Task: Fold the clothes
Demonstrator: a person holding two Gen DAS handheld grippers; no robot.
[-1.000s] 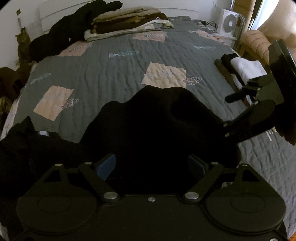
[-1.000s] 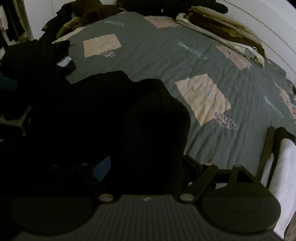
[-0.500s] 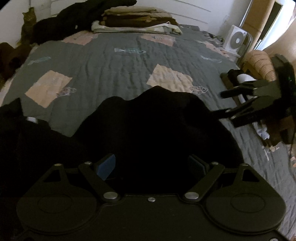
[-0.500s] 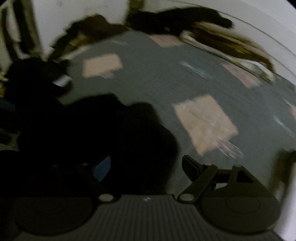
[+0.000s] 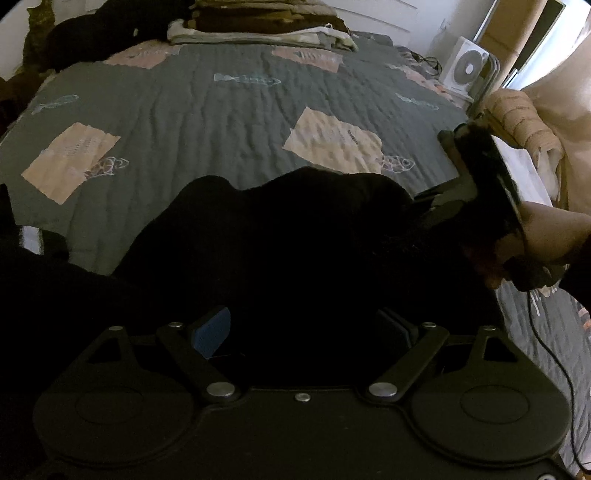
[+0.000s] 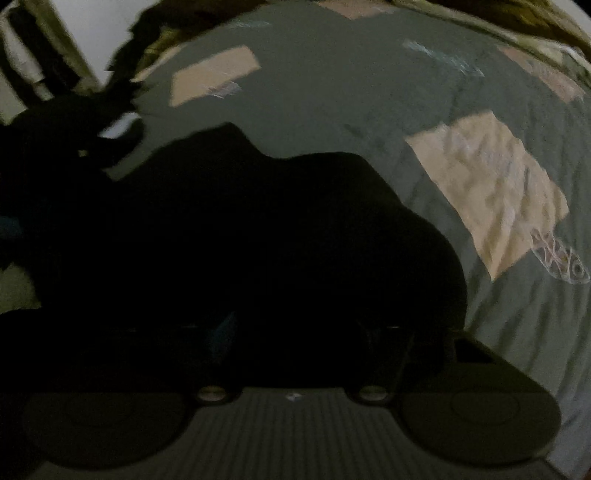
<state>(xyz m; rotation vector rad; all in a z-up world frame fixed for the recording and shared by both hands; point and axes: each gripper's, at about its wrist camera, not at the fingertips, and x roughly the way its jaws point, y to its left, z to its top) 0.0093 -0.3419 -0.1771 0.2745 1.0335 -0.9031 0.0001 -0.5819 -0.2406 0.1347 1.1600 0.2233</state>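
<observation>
Work surface is a bed covered by a grey-green quilted bedspread (image 5: 229,125) with wavy stitching, pale peach square patches and outlined fish motifs; the same cover fills the right wrist view (image 6: 332,92), blurred there. The task item, a crumpled black cloth garment (image 5: 295,236), lies on the near part of the bed, bunched into low humps, and appears as a dark mass in the right wrist view (image 6: 277,229). More dark clothing (image 5: 44,280) sits heaped at the left edge of the bed. At the far end, against a white headboard, lies a stack of folded beige and brown clothes (image 5: 266,22) with a black pile (image 5: 110,29) beside it. Right of the bed: a white box fan (image 5: 465,68), a woven tan wicker chair (image 5: 517,114), and a folded white item (image 5: 524,170). The left hand-held gripper (image 5: 303,332) hangs over the black garment with its jaws wide, blue pads (image 5: 212,330) well apart, cloth beneath and between them but not pinched. The right hand-held gripper (image 5: 439,206), held in a person's hand (image 5: 546,236), reaches onto the garment's right edge; its jaws are closing, with black cloth in front of them, though the dark frame does not let me tell whether the pads press on it.
</observation>
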